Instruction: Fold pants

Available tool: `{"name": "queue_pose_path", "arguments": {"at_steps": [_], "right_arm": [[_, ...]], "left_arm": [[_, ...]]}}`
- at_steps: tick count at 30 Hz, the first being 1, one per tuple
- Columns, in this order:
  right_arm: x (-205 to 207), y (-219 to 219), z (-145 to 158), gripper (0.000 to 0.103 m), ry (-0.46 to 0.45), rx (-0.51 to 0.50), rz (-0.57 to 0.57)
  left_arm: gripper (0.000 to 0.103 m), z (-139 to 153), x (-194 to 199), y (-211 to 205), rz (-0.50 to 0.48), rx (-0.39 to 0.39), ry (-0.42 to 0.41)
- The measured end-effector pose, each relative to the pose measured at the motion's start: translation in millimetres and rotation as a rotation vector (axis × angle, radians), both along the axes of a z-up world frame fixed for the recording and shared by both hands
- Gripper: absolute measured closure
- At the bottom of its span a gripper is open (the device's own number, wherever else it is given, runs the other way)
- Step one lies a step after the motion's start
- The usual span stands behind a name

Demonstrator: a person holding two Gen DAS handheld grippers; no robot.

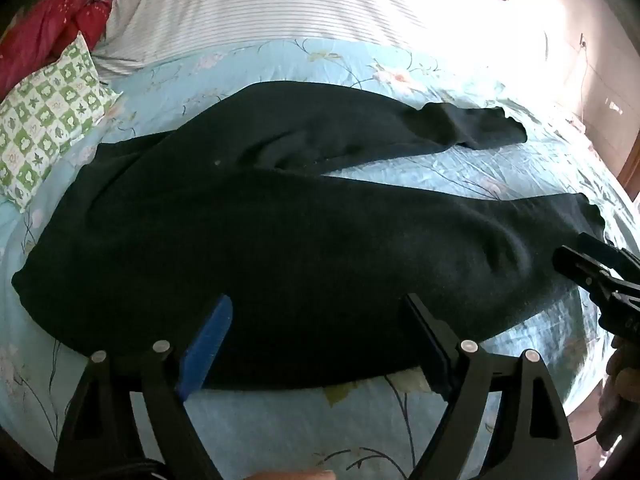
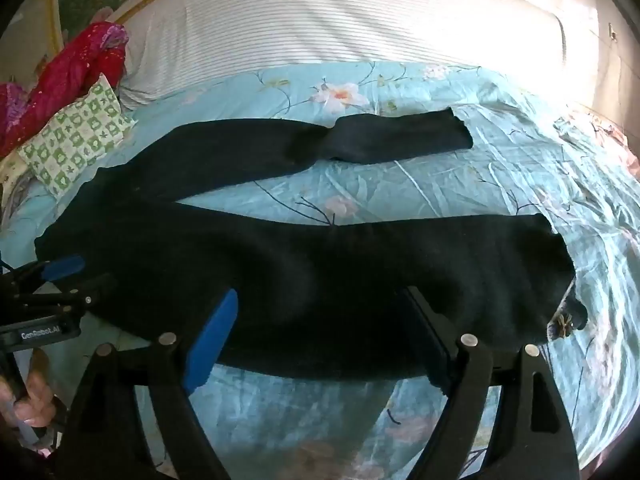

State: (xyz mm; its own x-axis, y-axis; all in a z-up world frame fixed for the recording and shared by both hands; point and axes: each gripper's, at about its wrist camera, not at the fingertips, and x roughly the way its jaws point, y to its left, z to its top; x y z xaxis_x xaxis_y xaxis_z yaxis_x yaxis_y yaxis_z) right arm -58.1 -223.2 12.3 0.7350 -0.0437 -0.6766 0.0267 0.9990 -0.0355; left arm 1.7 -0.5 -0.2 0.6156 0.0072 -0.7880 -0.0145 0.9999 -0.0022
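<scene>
Pants (image 1: 248,240) spread on floral sheet (image 1: 360,60); checked pillow (image 1: 48,120) beside waistband.

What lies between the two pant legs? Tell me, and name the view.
Only bare floral bedsheet separates the near leg from the far leg; the right wrist view shows it best.

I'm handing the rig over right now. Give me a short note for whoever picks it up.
Left gripper: open, holding nothing, over the near leg by the waist.
Right gripper: open, holding nothing, over the near leg toward the cuff.
Pants: flat on the floral sheet, waist left, legs spread apart to the right.
Done: laid out, no fold yet.
Left: bring one leg onto the other, then fold lengthwise.
</scene>
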Motion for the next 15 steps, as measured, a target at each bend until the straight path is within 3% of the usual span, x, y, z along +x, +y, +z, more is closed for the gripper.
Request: {"name": "queue_pose_path", "arguments": {"at_steps": [6,15], "right_arm": [[2,-1,-1,0.019,-0.004,-0.012,0.0],[3,13,-8,0.019,0.018,0.005,0.02]], "left_arm": [[0.017,1,-2,-6,0.011,0.026,-0.009],[0.017,0,-2,1,0.005,-0.002,-0.006]]}}
